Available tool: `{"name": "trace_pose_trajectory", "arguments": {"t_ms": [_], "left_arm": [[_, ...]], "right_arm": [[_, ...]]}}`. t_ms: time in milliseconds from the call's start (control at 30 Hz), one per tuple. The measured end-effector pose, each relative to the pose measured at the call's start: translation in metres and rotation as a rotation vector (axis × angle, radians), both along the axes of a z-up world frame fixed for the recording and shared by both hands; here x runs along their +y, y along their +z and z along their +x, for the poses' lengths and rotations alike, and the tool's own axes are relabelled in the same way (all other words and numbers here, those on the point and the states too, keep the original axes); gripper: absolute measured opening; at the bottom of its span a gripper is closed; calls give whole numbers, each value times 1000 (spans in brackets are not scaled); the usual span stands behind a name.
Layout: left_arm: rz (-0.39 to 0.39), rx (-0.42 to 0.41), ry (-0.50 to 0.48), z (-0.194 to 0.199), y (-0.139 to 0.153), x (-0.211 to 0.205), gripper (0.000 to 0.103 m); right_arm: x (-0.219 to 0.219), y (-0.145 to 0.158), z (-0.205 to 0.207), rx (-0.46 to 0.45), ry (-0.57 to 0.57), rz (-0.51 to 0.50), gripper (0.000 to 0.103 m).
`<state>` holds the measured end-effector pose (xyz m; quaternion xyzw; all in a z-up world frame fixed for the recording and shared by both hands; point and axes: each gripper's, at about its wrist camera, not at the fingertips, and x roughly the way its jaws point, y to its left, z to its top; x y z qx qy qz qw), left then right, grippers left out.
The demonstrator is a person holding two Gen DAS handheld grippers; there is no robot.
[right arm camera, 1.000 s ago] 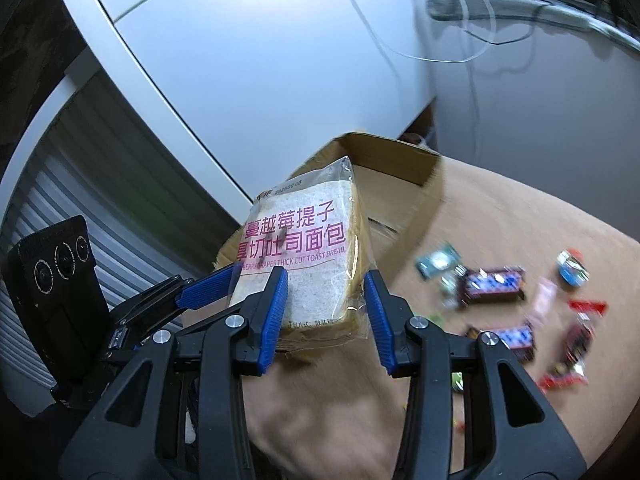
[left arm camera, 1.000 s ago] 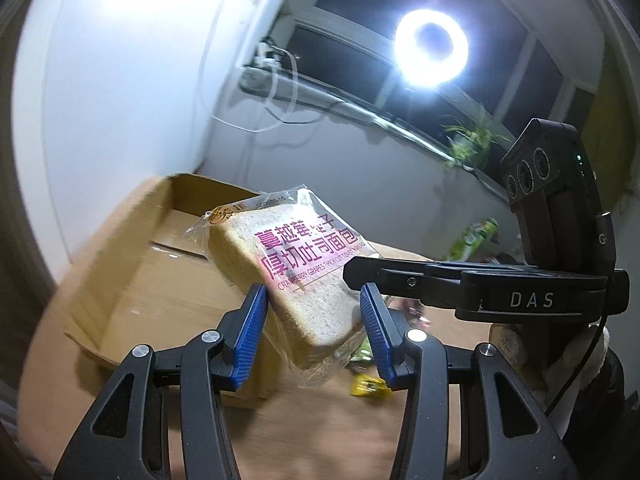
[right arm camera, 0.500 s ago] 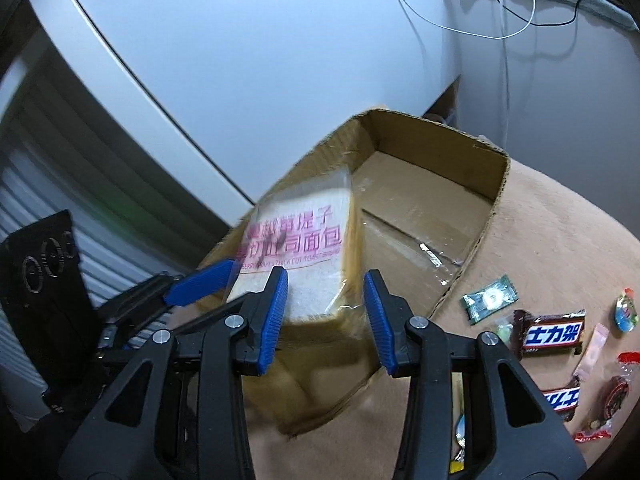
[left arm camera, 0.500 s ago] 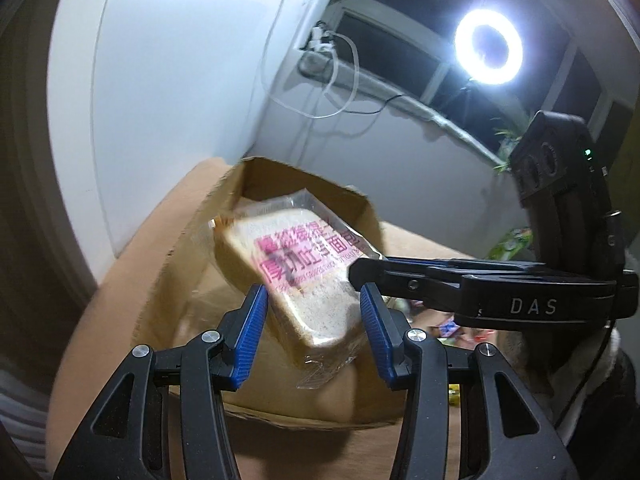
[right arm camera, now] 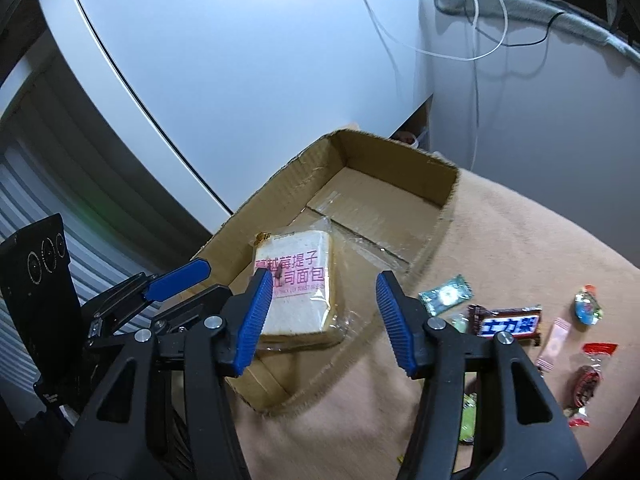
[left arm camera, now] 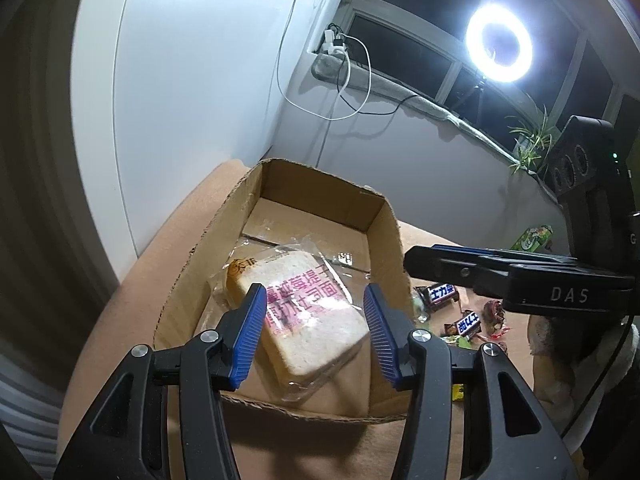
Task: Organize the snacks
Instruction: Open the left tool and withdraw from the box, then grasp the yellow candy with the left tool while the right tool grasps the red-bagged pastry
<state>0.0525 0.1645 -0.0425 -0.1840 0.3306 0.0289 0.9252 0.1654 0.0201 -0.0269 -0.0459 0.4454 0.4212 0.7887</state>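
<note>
A wrapped slice of toast bread (left arm camera: 308, 316) with pink lettering lies inside the open cardboard box (left arm camera: 320, 188); it also shows in the right wrist view (right arm camera: 298, 284), at the near end of the box (right arm camera: 400, 152). My left gripper (left arm camera: 316, 336) is open above the bread and does not touch it. My right gripper (right arm camera: 326, 322) is open over the box's near edge, empty. The right gripper shows from the side in the left wrist view (left arm camera: 416, 260).
The box stands on a tan cloth surface (right arm camera: 500, 232) next to a white wall. Chocolate bars (right arm camera: 508, 322), a green packet (right arm camera: 444, 294) and small wrapped candies (right arm camera: 586, 304) lie on the cloth right of the box. A ring light (left arm camera: 499, 49) shines above.
Both grippers held the bread in the air, carried it over the box, then opened wide. The bread now lies on the box floor.
</note>
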Motion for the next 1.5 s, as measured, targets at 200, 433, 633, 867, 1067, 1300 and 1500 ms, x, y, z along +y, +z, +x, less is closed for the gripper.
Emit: {"name": "trace_pose_trajectory", "arguments": {"t_ms": [200,433,633,867,1067,1300,1500], "left_arm": [[16,-24,-14,-10,12,-14,50],[8,-48,-45,-22,21,-37,52],[0,-56,-113,-27,24,-70,55],[-2,-29,-212,-36,11,-118,55],[3,50,-289,-29,-17,-156,55],[84,122,-342,-14,-45,-184,55],[132,145,-362,-1,-57,-195,55]], "right_arm": [[-30,14,-5,-40,-37,13,57],[-88,25,-15,-113,-123,-2,68],[-145,25,-24,-178,-216,-55,76],[-192,5,-35,-160,-252,-113,80],[-200,-30,-29,-11,-250,-92,80],[-190,-64,-20,90,-259,-87,79],[-179,-76,-11,160,-252,-88,69]]}}
